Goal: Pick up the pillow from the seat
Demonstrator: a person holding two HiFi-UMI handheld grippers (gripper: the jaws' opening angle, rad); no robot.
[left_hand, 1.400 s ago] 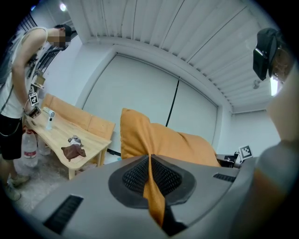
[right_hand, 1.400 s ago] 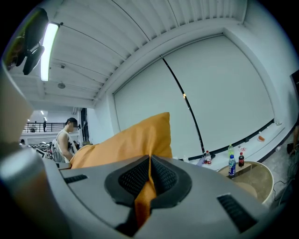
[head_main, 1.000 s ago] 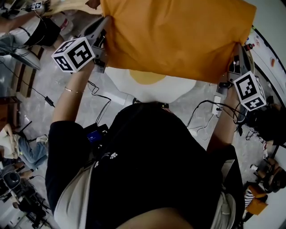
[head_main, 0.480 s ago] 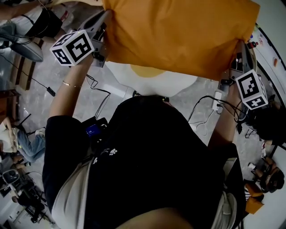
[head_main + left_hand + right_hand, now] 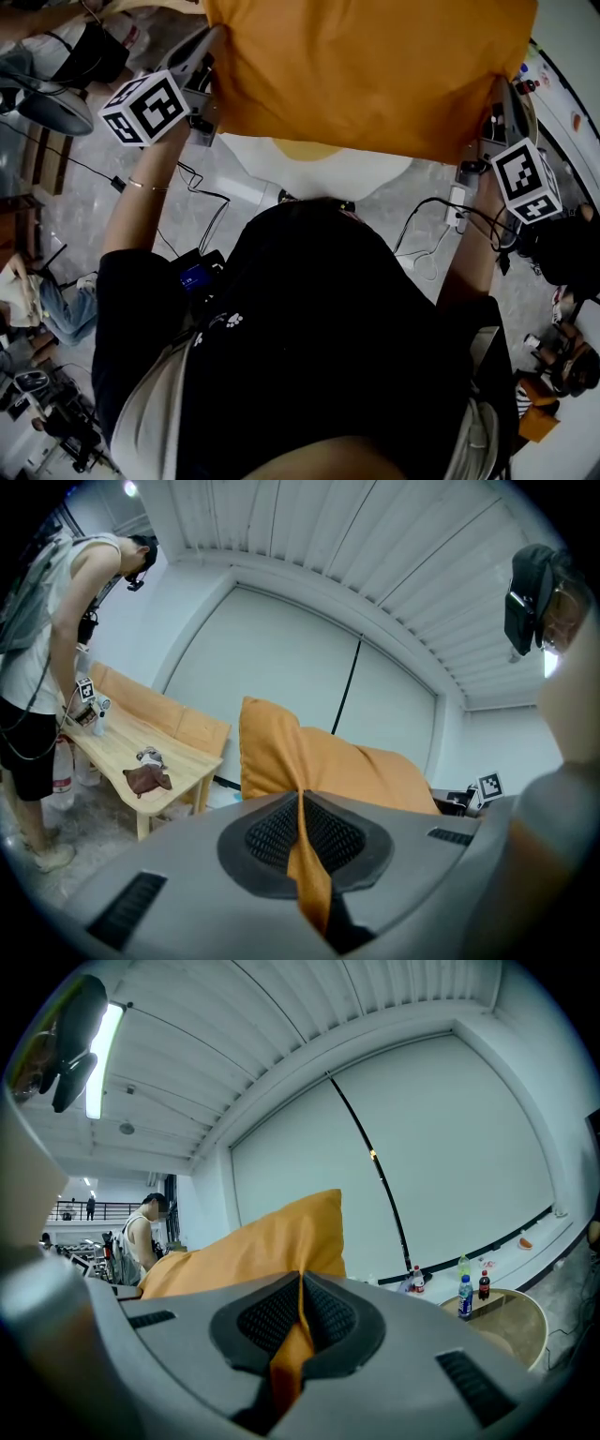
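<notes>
An orange pillow (image 5: 375,70) hangs in the air in front of the person, held up by two corners. My left gripper (image 5: 214,56) is shut on its left corner; the orange fabric (image 5: 309,874) is pinched between the jaws, and the pillow (image 5: 319,761) rises beyond them. My right gripper (image 5: 500,94) is shut on the right corner, with fabric (image 5: 286,1358) squeezed between its pads and the pillow (image 5: 253,1241) stretching off to the left. Below the pillow lies a white seat with a yellow centre (image 5: 319,169), like a fried egg.
Cables and a power strip (image 5: 457,208) lie on the grey floor. Other people sit at the left (image 5: 37,300) and right (image 5: 562,366). A wooden table (image 5: 141,761) with a person bent over it stands left. A low round table with bottles (image 5: 469,1297) stands right.
The pillow and both grippers stay nearly where they were; the left marker cube has drifted slightly up and left in the head view.
</notes>
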